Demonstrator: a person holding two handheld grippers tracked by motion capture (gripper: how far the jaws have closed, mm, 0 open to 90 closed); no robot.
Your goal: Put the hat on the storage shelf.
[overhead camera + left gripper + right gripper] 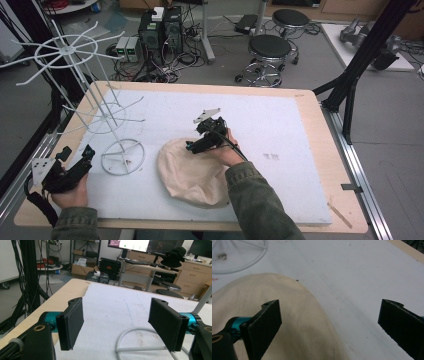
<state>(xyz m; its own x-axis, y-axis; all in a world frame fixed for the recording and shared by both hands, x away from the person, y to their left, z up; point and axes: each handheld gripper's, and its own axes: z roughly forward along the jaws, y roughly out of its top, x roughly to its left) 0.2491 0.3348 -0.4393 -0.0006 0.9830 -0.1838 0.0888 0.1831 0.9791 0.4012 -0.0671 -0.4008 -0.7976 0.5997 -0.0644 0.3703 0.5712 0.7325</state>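
Observation:
A cream cloth hat [192, 172] lies flat on the white mat [280, 135] near the table's front middle. My right gripper [192, 146] hovers over the hat's far edge, open; in the right gripper view its gap [329, 322] spans the hat [287, 322] edge, one jaw over the cloth and the other over bare mat. A white wire rack [100, 105] with a ring base [122, 156] stands at the left. My left gripper [77, 155] is held open at the front left, and its jaws [117, 327] frame the rack's ring base [132, 340].
The wooden table edge [330, 165] borders the mat on the right. Beyond the table stand two black stools [270, 50], computer towers [160, 30] with tangled cables, and a black frame leg [360, 60]. The mat's right half lies bare.

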